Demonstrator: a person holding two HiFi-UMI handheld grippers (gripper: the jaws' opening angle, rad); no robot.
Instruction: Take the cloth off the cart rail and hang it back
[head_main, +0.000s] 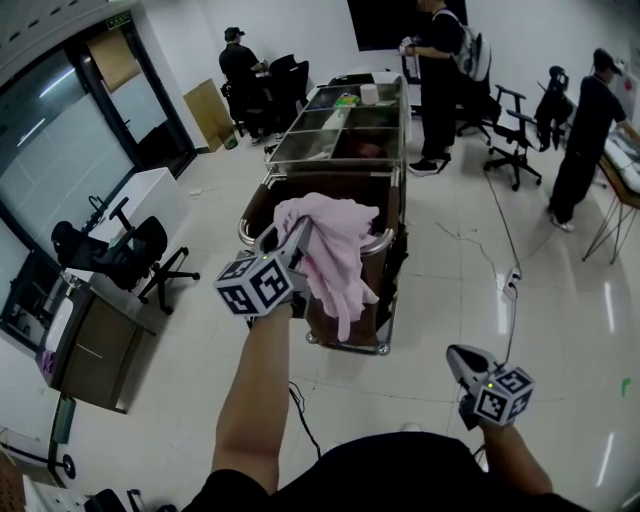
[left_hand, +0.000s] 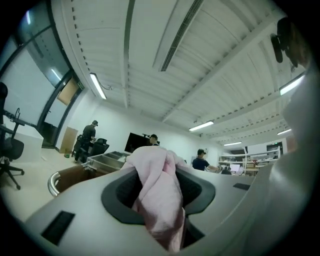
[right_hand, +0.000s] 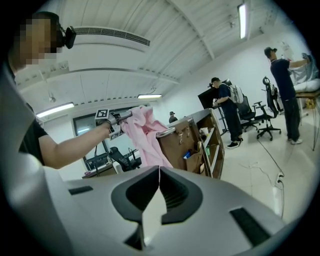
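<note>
Head view shows the pink cloth (head_main: 335, 250) pinched in the narrowed left gripper (head_main: 298, 235) at the cart rail (head_main: 386, 240); it should be lifted clear, then draped evenly, with the shut, empty right gripper (head_main: 458, 356) held low.

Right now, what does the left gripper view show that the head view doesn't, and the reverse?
Only the left gripper view: the left gripper with its tongs pinched on the pink cloth, plus ceiling lights. Only the head view: the right gripper low and away from the cart, and the cloth's tail hanging below the cart rail. Both: the cloth, the rail, people behind the cart.
</note>
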